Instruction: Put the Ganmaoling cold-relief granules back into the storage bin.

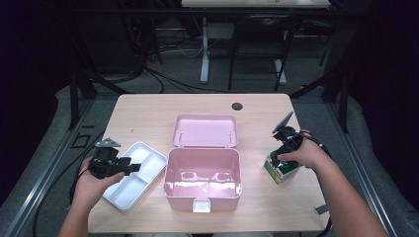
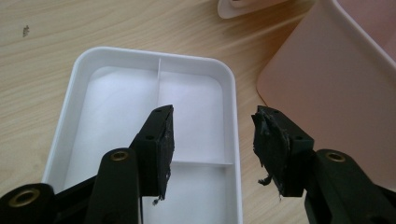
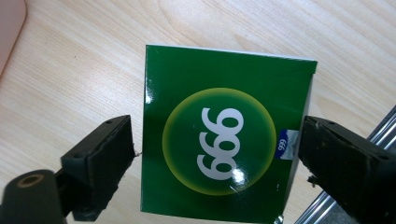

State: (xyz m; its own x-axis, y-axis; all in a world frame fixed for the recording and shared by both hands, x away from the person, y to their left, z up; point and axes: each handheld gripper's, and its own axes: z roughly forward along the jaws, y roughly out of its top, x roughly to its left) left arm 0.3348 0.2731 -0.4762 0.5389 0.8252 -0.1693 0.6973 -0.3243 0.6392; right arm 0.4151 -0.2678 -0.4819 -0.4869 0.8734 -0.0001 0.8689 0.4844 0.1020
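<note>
Bench [image 1: 148, 111]: pink box [image 1: 202, 177] open at centre, white tray [image 1: 143, 170] left of it. Green carton [image 3: 224, 135] at right, near edge. Right hand-held gripper [image 3: 215, 154] open, jaws astride carton; centre, then close squarely on side faces. Left hand-held gripper [image 2: 212, 140] open above tray, empty.

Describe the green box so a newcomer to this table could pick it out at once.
Start at the open pink case in the middle of the wooden table and look toward the table's right edge. There, between the open right tongs, stands a small box. It is the only green thing here, with a yellow circle and white "999".
</note>
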